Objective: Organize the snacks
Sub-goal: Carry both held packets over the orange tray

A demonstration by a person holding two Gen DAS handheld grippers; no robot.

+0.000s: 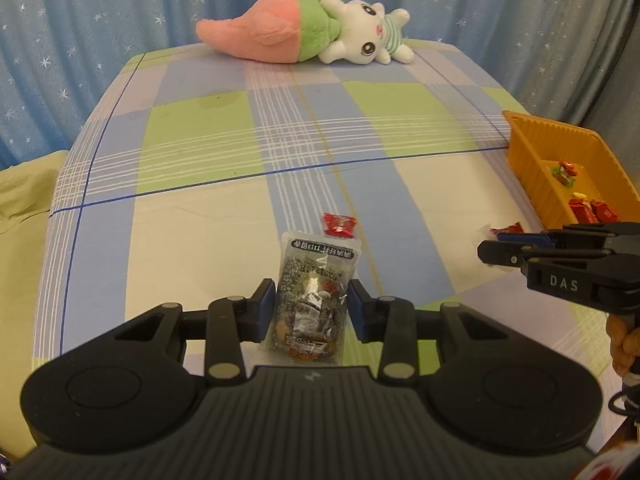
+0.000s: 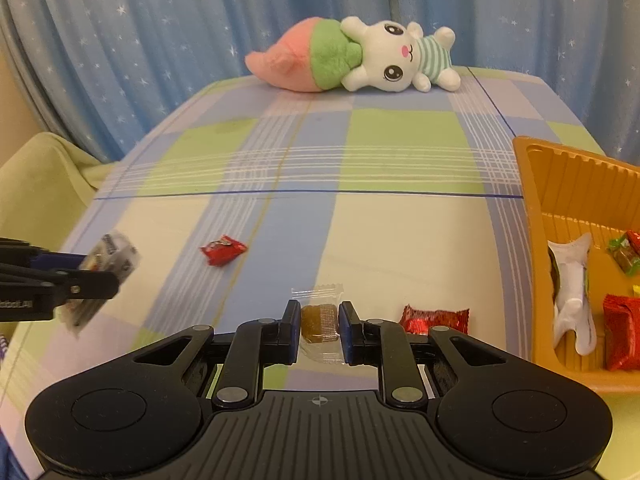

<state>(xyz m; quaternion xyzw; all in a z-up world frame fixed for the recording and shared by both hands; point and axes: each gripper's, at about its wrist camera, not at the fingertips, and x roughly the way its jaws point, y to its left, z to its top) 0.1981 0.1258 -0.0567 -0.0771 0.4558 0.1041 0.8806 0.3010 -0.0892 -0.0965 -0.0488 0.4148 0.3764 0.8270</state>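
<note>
Several snacks already lie in the tray at right. Left tool grasps a packet, right tool a candy — two red sweets remain on the bed.

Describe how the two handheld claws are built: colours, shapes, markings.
Both are matte black plastic. Each left claw and right claw has a ribbed body with two round housings, angular linkage arms with silver pivot pins, and blue pads on the inner faces. The right claw shows white "DAS" lettering on its side, seen from the left wrist camera. No sleeve is visible.
</note>
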